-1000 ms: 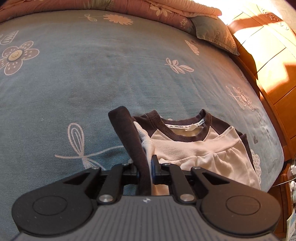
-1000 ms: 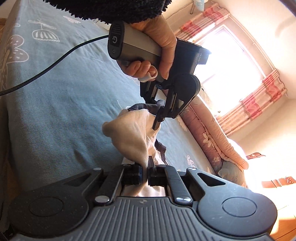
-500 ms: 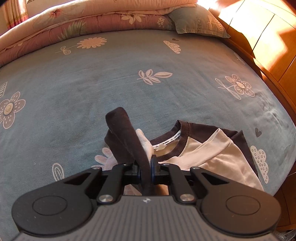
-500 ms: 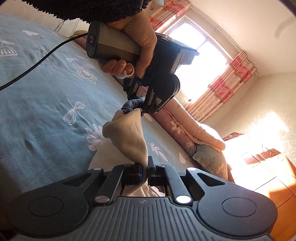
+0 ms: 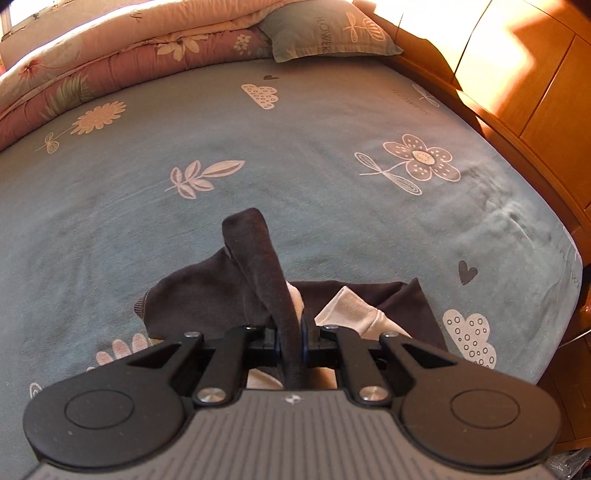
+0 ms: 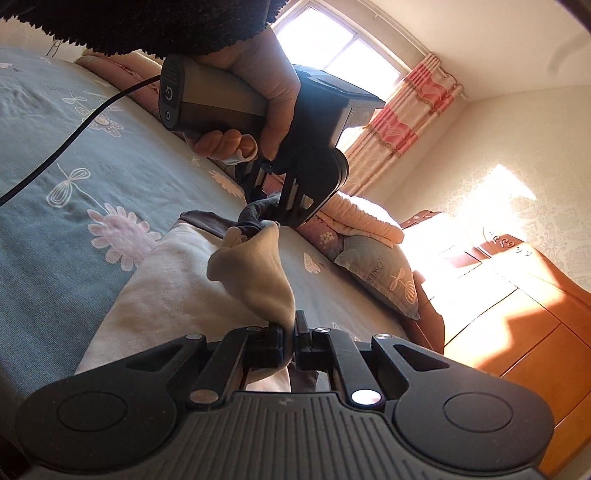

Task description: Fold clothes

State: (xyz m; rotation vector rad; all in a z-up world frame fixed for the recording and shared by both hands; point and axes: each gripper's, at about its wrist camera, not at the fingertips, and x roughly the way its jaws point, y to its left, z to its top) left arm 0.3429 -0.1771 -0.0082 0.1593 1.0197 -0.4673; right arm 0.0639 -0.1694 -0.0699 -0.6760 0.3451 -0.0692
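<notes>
A cream shirt with dark brown sleeves [image 5: 207,295] lies on the blue flowered bedspread [image 5: 295,155]. My left gripper [image 5: 291,336] is shut on a dark brown fold of the shirt that stands up between its fingers. In the right wrist view my right gripper [image 6: 290,338] is shut on a cream fold of the shirt [image 6: 258,280], lifted off the bed. The cream body [image 6: 162,280] spreads below it. The left gripper [image 6: 280,218], held in a person's hand [image 6: 258,92], pinches the dark part just beyond that fold.
A rolled pink quilt [image 5: 122,48] and a blue pillow [image 5: 328,29] lie at the bed's head. Wooden cabinets [image 5: 517,74] run along the right side. A black cable [image 6: 66,140] trails over the bed. A window with pink curtains [image 6: 402,122] is behind.
Both grippers swung round with the shirt still pinched. The collar has gone out of the left wrist view and a dark sleeve now lies folded over the cream front.
</notes>
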